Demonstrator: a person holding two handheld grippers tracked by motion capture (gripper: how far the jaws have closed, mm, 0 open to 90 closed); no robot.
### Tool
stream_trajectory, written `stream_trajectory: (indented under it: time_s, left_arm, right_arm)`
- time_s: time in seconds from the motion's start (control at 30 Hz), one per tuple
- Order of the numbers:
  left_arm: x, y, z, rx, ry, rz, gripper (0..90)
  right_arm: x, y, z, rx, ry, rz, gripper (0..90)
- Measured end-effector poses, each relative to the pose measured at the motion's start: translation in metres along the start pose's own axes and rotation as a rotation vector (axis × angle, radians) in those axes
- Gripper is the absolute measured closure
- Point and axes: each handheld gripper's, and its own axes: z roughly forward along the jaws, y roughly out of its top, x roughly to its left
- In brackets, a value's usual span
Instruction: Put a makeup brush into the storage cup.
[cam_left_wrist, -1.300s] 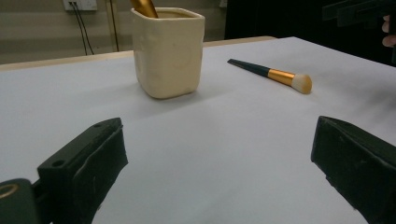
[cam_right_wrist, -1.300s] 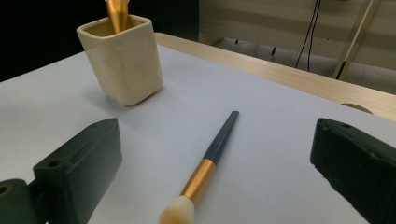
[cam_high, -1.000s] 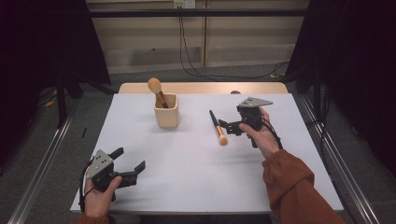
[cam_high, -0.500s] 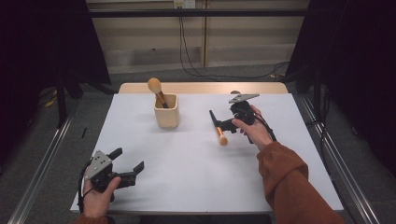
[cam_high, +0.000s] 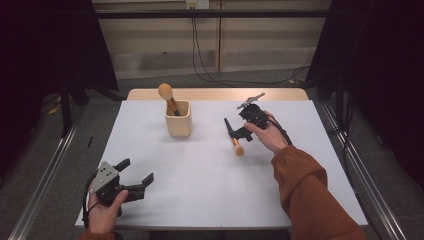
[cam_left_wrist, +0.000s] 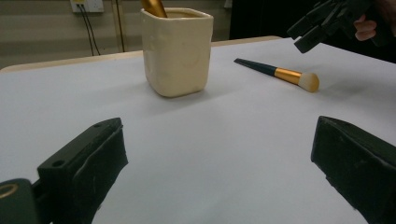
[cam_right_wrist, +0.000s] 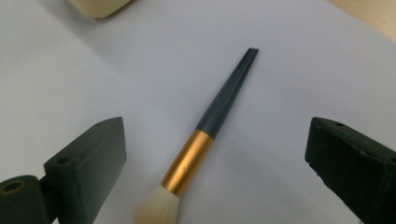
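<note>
A makeup brush (cam_high: 233, 137) with a dark handle, gold band and pale bristles lies flat on the white table (cam_high: 200, 175), right of centre, its bristle end toward the person. In the right gripper view the brush (cam_right_wrist: 205, 135) sits on the table between the two black jaws, untouched by either. The right tongs (cam_high: 239, 131), held in the person's right hand (cam_high: 267, 135), hang just above it with jaws spread wide and empty. To the left of the brush, near the table's far edge, stands a cream square cup (cam_high: 178, 118) holding a second brush (cam_high: 168, 96) with a rounded tan head. At the near left corner, well apart from both, the left tongs (cam_high: 136, 177) rest low over the table in the left hand (cam_high: 105, 212), jaws also wide apart and empty, facing the cup (cam_left_wrist: 176, 51) and the brush (cam_left_wrist: 280, 73). An orange sleeve (cam_high: 315, 195) covers the right forearm.
</note>
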Motion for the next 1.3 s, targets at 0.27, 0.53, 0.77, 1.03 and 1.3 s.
stream_trajectory:
  time_s: [0.27, 0.53, 0.77, 1.03, 1.3]
  left_arm:
    - [0.001, 0.0, 0.001, -0.003, -0.005, 0.002, 3.2]
    - [0.0, 0.0, 0.002, 0.0, -0.008, 0.004, 3.2]
    - [0.001, 0.0, 0.003, 0.001, -0.009, 0.007, 3.2]
    - [0.0, 0.0, 0.003, 0.009, -0.005, 0.02, 3.2]
    - [0.0, 0.0, 0.003, 0.01, -0.007, 0.023, 3.2]
  right_arm:
    - [0.004, 0.008, 0.009, 0.157, 0.031, 0.022, 6.0]
    - [0.006, 0.015, 0.021, 0.304, 0.027, -0.002, 5.0]
    - [0.009, 0.023, 0.033, 0.398, 0.019, 0.0, 10.6]
    - [0.014, 0.023, 0.046, 0.456, 0.026, 0.026, 39.9]
    - [0.017, 0.022, 0.052, 0.486, -0.008, 0.046, 50.3]
